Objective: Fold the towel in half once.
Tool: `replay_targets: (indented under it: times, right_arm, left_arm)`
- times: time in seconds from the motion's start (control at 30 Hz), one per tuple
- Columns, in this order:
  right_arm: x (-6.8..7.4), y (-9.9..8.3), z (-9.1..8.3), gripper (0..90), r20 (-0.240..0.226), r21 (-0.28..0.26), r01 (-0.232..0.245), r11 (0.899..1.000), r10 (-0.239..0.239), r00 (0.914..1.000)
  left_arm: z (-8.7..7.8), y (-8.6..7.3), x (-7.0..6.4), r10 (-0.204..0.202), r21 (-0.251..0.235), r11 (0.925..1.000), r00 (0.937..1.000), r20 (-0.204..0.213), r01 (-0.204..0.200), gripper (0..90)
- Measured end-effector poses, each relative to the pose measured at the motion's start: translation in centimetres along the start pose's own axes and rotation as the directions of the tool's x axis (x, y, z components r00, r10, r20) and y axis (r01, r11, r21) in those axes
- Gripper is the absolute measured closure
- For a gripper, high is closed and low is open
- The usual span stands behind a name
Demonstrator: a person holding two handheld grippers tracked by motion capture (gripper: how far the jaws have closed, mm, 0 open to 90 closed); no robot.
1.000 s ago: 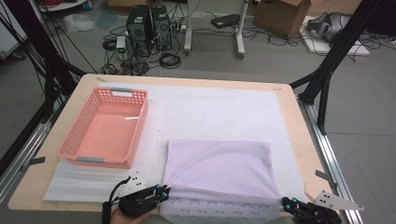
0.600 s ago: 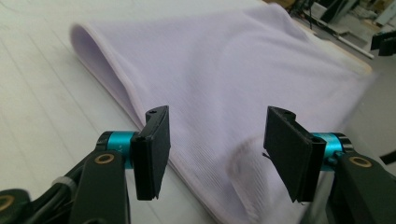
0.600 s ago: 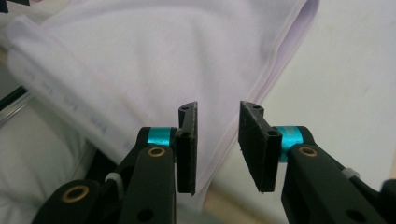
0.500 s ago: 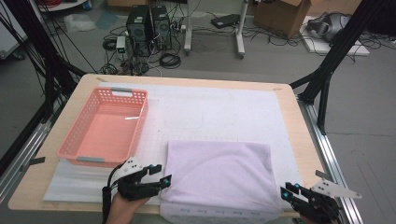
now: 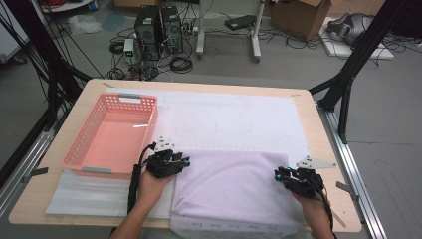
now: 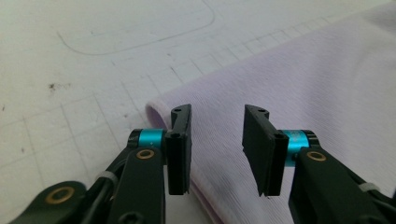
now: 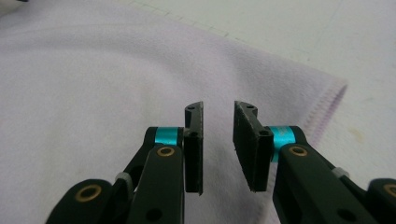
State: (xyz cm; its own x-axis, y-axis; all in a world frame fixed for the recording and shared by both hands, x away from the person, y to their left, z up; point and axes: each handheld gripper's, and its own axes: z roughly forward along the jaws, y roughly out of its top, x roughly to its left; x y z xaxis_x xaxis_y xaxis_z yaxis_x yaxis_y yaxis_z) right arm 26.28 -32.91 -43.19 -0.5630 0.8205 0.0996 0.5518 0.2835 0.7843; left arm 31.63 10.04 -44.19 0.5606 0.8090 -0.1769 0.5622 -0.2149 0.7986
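Landmark: the folded lilac cloth (image 5: 234, 191), lying flat on the near half of the table (image 5: 328, 129); everything below is placed against it.
Right hand (image 5: 314, 211): comes in over the table's near edge, at the cloth's right side.
Right gripper (image 5: 282, 175): over the cloth's right edge, close to its far right corner; in the right gripper view (image 7: 218, 135) the jaws stand spread with a narrow gap, above the fabric and short of the stitched hem, nothing between them.
Left hand (image 5: 152, 186): just off the cloth's left edge.
Left gripper (image 5: 183, 162): at the cloth's far left corner; in the left gripper view (image 6: 217, 140) the jaws stand apart over the folded edge, gripping nothing.
White mat (image 5: 234, 119): under the cloth, marked with a faint grid and reaching out beyond its far edge.
Pink basket (image 5: 113, 134): left of the cloth and beyond the left gripper, empty, just beside it.
Floor: past the table's far edge, computer towers (image 5: 158, 25), cables and a cardboard box (image 5: 298, 12).
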Motion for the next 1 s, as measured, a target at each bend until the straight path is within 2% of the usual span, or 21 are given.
replay_targets:
  times: [0.07,0.1,0.13,0.2,0.27,0.3,0.33,0.37,0.4,0.43,0.5,0.6,0.63,0.7,0.77,0.83,0.87,0.9,0.93,1.0]
  right_arm:
    - [0.0,0.1,0.3,72.8,0.000,0.004,0.003,1.000,-0.003,1.0000]
    - [-0.1,0.1,0.4,72.8,-0.002,0.007,0.000,1.000,0.000,1.0000]
    - [-0.2,0.2,0.6,72.8,-0.003,0.009,-0.002,1.000,0.002,1.0000]
    - [-0.4,0.2,0.8,72.8,0.005,0.014,-0.004,1.000,0.004,1.0000]
    - [-0.8,0.3,1.1,72.4,0.025,0.019,-0.010,1.000,0.009,0.9997]
    - [-1.1,0.4,1.2,71.9,0.045,0.021,-0.012,1.000,0.011,0.9989]
    - [-1.4,0.4,1.3,69.6,0.064,0.022,-0.020,1.000,0.019,0.9978]
    - [-1.7,0.5,1.4,66.0,0.089,0.023,-0.032,0.999,0.030,0.9956]
    - [-2.1,0.5,1.5,60.8,0.116,0.019,-0.045,0.999,0.043,0.9924]
    - [-2.4,0.6,1.6,57.6,0.130,0.017,-0.064,0.998,0.061,0.9896]
    - [-2.9,0.6,2.0,51.8,0.145,0.025,-0.073,0.997,0.069,0.9870]
    - [-3.6,0.6,2.6,48.5,0.153,0.064,-0.094,0.993,0.084,0.9846]
    - [-3.7,0.7,2.7,48.8,0.151,0.058,-0.099,0.993,0.089,0.9845]
    - [-3.7,0.7,2.7,50.0,0.157,0.067,-0.094,0.993,0.083,0.9841]
    - [-3.6,0.7,2.7,55.5,0.153,0.067,-0.091,0.994,0.080,0.9850]
    - [-3.7,0.7,2.6,68.8,0.133,0.068,-0.103,0.992,0.094,0.9867]
    - [-3.7,0.7,2.6,74.0,0.108,0.067,-0.116,0.991,0.109,0.9882]
    - [-3.7,0.7,2.6,80.5,0.089,0.068,-0.126,0.990,0.119,0.9888]
    - [-3.5,0.7,2.6,82.4,0.087,0.073,-0.127,0.989,0.120,0.9890]
    - [-3.3,0.8,2.6,83.9,0.091,0.076,-0.108,0.991,0.101,0.9907]
  left_arm:
    - [0.8,-0.2,0.3,0.006,0.020,0.9998,0.9992,-0.040,-0.005,65.3]
    - [0.9,-0.2,0.4,0.019,0.003,0.9998,0.9983,-0.055,-0.019,69.0]
    - [1.0,-0.2,0.4,0.039,-0.002,0.9992,0.9964,-0.076,-0.039,72.0]
    - [1.2,-0.1,0.4,0.050,-0.007,0.9987,0.9905,-0.128,-0.051,76.3]
    - [1.5,0.0,0.7,0.011,-0.008,0.9999,0.9807,-0.195,-0.013,75.7]
    - [1.4,0.0,1.1,-0.029,-0.008,0.9996,0.9797,-0.198,0.028,68.3]
    - [1.3,0.0,1.4,-0.060,-0.017,0.9982,0.9811,-0.184,0.057,66.3]
    - [1.2,0.0,1.5,-0.067,-0.021,0.9977,0.9826,-0.173,0.064,65.9]
    - [1.2,0.0,1.5,-0.060,-0.020,0.9982,0.9861,-0.155,0.057,64.2]
    - [1.2,0.0,1.4,-0.051,-0.016,0.9987,0.9892,-0.138,0.049,59.9]
    - [1.2,-0.1,1.4,-0.056,-0.006,0.9984,0.9941,-0.093,0.056,50.3]
    - [1.3,-0.1,1.3,-0.038,-0.002,0.9993,0.9973,-0.063,0.038,44.6]
    - [1.3,-0.1,1.2,-0.021,0.002,0.9998,0.9987,-0.045,0.021,43.8]
    - [1.3,-0.2,0.7,0.031,0.016,0.9994,0.9991,-0.028,-0.031,47.5]
    - [1.4,-0.2,0.1,0.074,0.026,0.9970,0.9961,-0.048,-0.073,53.2]
    - [1.4,-0.2,0.2,0.054,0.024,0.9983,0.9971,-0.054,-0.053,62.1]
    - [1.3,-0.3,0.2,0.039,0.021,0.9991,0.9976,-0.057,-0.038,65.3]
    - [1.3,-0.3,0.4,0.024,0.021,0.9995,0.9992,-0.033,-0.024,73.1]
    - [1.4,-0.3,0.3,0.012,0.024,0.9996,0.9998,-0.015,-0.011,82.8]
    - [1.3,-0.4,-0.1,0.028,0.019,0.9994,0.9989,-0.037,-0.027,84.6]
